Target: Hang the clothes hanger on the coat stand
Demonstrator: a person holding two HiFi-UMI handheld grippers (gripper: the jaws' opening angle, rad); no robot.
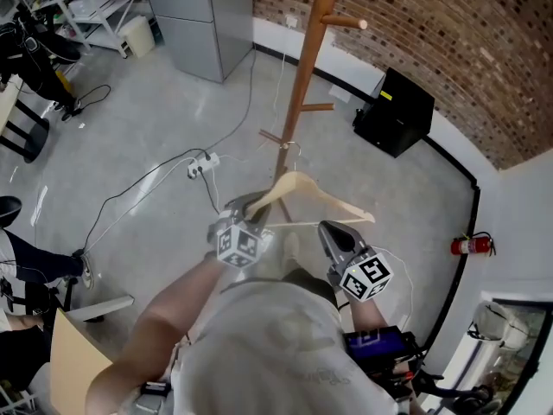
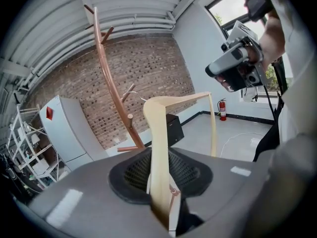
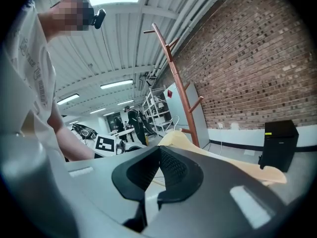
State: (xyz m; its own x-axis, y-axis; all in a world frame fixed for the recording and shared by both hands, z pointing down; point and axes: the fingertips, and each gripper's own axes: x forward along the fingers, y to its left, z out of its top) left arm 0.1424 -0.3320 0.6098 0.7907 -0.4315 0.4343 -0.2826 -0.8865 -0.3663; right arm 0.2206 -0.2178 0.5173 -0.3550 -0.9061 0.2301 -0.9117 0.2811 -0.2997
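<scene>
The left gripper (image 1: 250, 207) is clamped on one arm of the wooden hanger (image 1: 321, 200) and holds it up near the coat stand (image 1: 306, 69) — the hook is not yet on a peg. The right gripper (image 1: 332, 233) is just beside the hanger, its jaws only slightly apart and empty, probably to steady it.

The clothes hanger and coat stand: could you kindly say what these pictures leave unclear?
- Hook of the clothes hanger: head view, too thin to tell whether it touches the coat stand.
- Coat stand's top: cut off by head view's upper edge.
- Right gripper: right gripper view's own jaws hide whether it pinches anything.
</scene>
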